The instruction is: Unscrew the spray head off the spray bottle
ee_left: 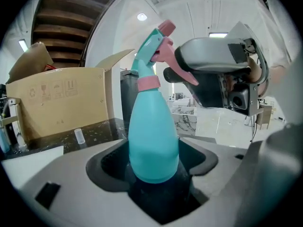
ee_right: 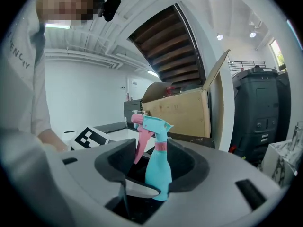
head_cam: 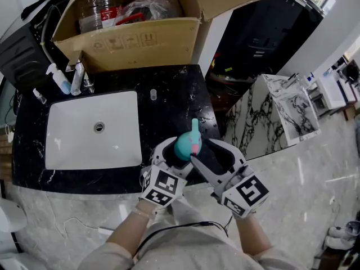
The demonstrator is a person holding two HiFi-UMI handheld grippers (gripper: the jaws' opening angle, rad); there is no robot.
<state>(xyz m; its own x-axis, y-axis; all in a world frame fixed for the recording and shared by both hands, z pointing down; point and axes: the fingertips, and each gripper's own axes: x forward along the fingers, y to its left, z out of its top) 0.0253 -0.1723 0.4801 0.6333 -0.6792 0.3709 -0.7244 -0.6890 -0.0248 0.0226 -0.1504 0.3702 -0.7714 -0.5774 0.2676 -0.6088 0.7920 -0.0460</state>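
The left gripper [head_cam: 177, 156] clamps an upright teal spray bottle [head_cam: 183, 146] over the near edge of the counter [head_cam: 169, 94], right of the sink [head_cam: 73, 134]. The right gripper [head_cam: 209, 152] has its jaws apart around the spray head [ee_left: 158, 41].

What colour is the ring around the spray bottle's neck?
Pink ring; left gripper view shows it best.

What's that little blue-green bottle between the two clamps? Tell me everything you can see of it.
It is a small teal spray bottle, smooth plastic by its look, its rounded body narrowing to the neck. A pink collar joins it to the spray head, teal with a pink nozzle tip and trigger, not yet unscrewed. It stands upright above the black counter's front edge, body clamped in the left gripper. The right gripper brackets the head without visibly pressing.
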